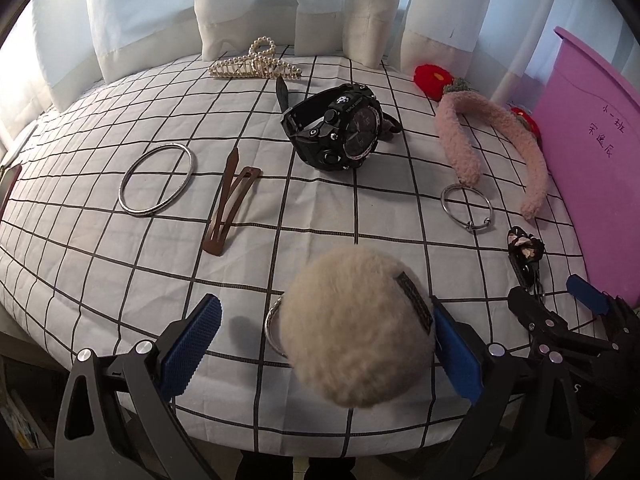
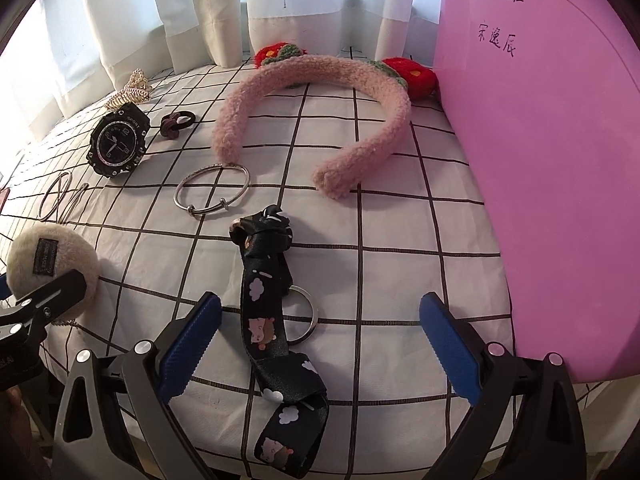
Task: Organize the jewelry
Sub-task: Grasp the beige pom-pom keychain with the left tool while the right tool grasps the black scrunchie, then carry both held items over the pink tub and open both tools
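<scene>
Reaching over the checked cloth (image 1: 100, 264) on the worktop, I have both grippers wide open and holding nothing.

My left gripper (image 1: 326, 344) sits around a fluffy cream pom-pom (image 1: 356, 328). The round puff lies between the two blue pads. It looks like it touches the right pad, and the left pad is well apart from it. A metal ring (image 1: 272, 328) peeks out from its left side, so I think it is a keyring. I am not squeezing it yet.

My right gripper (image 2: 320, 344) hangs over a black strap with cartoon animals (image 2: 266, 320). The strap lies flat, running from near me toward the far side, with a key ring (image 2: 306, 316) on it. It lies closer to my left pad, so I would need to shift left to catch it in the middle.

The other things are spread out flat, each with its own space, so I guess they are waiting to be sorted. Farther off are a black sport watch (image 1: 336, 128), a big silver bangle (image 1: 157, 178) on the left, a brown snap hair clip (image 1: 230, 204) beside it, and a pearl claw clip (image 1: 256, 64) at the far edge by the white curtains (image 1: 248, 4). A smaller silver bracelet (image 2: 212, 190) touches one end of the fuzzy pink headband (image 2: 312, 92). A dark hair tie (image 2: 176, 122) lies near the watch. A tall pink board (image 2: 540, 160) stands on the right. It may be part of a box, but I cannot tell.
</scene>
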A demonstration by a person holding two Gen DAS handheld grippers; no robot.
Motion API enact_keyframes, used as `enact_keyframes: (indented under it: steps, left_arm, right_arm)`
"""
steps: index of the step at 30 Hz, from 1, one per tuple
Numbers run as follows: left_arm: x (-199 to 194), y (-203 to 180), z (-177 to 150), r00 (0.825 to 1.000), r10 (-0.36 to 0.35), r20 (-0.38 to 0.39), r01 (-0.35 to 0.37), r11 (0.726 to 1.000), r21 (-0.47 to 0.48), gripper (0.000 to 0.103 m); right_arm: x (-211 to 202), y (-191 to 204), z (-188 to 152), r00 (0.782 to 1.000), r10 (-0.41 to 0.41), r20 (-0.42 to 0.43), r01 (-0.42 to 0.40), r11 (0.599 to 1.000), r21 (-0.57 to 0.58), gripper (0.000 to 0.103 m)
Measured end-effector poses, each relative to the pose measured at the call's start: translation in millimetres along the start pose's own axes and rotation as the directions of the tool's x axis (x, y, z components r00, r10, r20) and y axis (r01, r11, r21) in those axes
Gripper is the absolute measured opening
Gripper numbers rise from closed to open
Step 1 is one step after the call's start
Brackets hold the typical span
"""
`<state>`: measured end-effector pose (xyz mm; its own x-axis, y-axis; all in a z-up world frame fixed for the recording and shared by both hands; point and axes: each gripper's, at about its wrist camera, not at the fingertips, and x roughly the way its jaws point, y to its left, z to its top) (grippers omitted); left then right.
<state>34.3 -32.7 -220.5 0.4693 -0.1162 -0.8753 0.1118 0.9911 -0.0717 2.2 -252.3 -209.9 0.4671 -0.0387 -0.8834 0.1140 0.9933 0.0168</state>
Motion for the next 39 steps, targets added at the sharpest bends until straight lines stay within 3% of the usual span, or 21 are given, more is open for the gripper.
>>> enact_keyframes:
  steps: [7,11,13,16,18,20,21,22,23,28,39]
  left_arm:
    - [7.5,-6.2,-10.7,0.998,0.063,0.009,-0.063,0.997,0.054,0.097]
    - [2.9,-5.4,-19.5,0.998,0.060,0.029,-0.061,0.997,0.055,0.096]
    - [-1.3,-5.2,-24.2,0.997,0.056,0.044,-0.059,0.996,0.062,0.091]
    - [-9.3,-7.7,-29.4,0.997,0.044,0.069,-0.050,0.995,0.083,0.068]
    - [-13.3,-10.0,-32.6,0.996,0.041,0.076,-0.048,0.995,0.092,0.059]
    - [-15.1,-9.6,-35.2,0.996,0.035,0.079,-0.043,0.995,0.091,0.056]
    - [-15.8,-8.9,-35.5,0.996,0.034,0.081,-0.041,0.995,0.094,0.054]
    - [-16.3,-8.0,-35.6,0.996,0.032,0.081,-0.040,0.994,0.097,0.053]
    - [-17.0,-6.3,-36.7,0.996,0.029,0.081,-0.037,0.994,0.100,0.051]
    - [-21.5,1.0,-35.1,0.997,0.022,0.079,-0.030,0.995,0.099,0.049]
    - [-53.6,18.7,-14.7,0.994,-0.020,0.112,0.008,0.995,0.100,0.049]
  right_arm:
    - [-1.4,1.6,-7.4,0.997,-0.007,0.079,0.007,1.000,0.002,0.094]
    - [-1.6,1.4,-5.1,0.998,-0.012,0.054,0.011,1.000,0.016,0.094]
    - [-2.2,1.7,-4.4,0.999,-0.002,0.049,0.002,1.000,0.010,0.094]
    - [-3.3,3.9,-4.4,0.999,-0.003,0.051,0.003,1.000,0.002,0.091]
    - [-7.1,6.7,-5.9,0.998,0.014,0.062,-0.013,1.000,-0.010,0.080]
    - [-11.4,15.0,-5.7,0.997,0.029,0.076,-0.025,0.999,-0.045,0.051]
    - [-12.9,19.4,-5.6,0.996,0.033,0.079,-0.028,0.998,-0.063,0.044]
    - [-13.8,24.1,-5.1,0.996,0.037,0.081,-0.030,0.996,-0.080,0.030]
    - [-14.3,28.3,-4.8,0.996,0.028,0.082,-0.020,0.995,-0.097,0.025]
    - [-19.0,26.5,-4.2,0.995,0.057,0.087,-0.051,0.996,-0.072,0.019]
    - [-43.8,23.0,3.7,0.991,0.086,0.107,-0.087,0.996,0.007,0.019]
